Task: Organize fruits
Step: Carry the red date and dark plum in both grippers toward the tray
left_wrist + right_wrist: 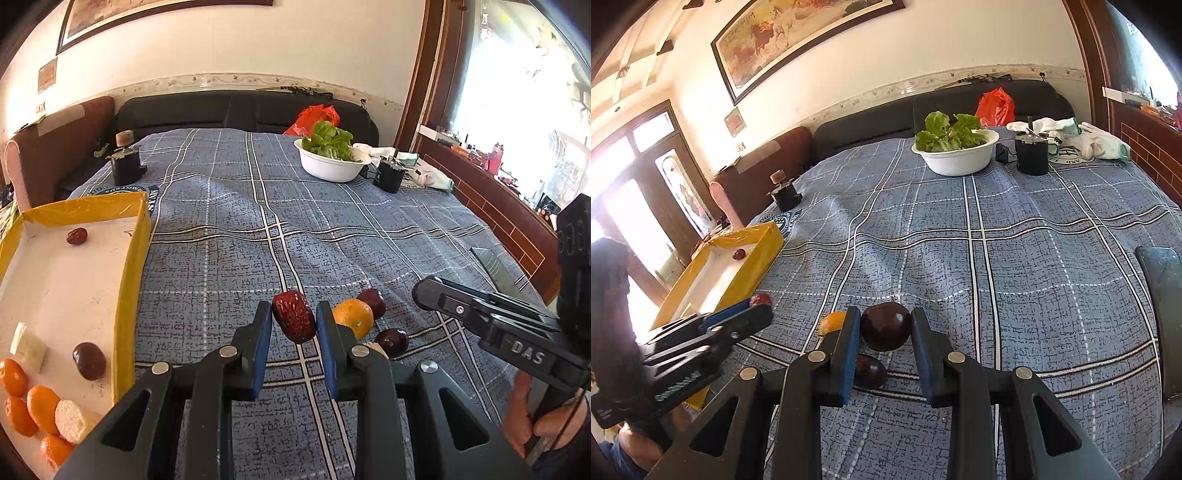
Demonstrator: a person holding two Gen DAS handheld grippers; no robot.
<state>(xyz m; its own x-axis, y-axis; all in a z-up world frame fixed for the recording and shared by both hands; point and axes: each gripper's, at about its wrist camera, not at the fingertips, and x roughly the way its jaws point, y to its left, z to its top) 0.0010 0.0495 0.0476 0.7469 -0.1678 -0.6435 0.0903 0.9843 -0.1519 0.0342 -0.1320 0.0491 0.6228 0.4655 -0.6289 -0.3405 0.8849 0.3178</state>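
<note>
A bed [258, 229] covered by a blue plaid sheet is seen. Beyond the jaws a white bowl [332, 168] of greens is set; left of them a yellow box [138, 236]; just right, an orange [354, 318] and dark plums [392, 341].

- Left gripper [294, 322] clamped on a wrinkled red date [294, 320], lifted above the blue plaid cloth [236, 258].
- Just right: an orange [354, 317] and two dark plums [373, 302].
- Far left: yellow-walled tray [137, 258] holding oranges, a date, a plum.
- Right gripper [421, 293] at the right edge, its jaws' stand hidden side-on.
</note>
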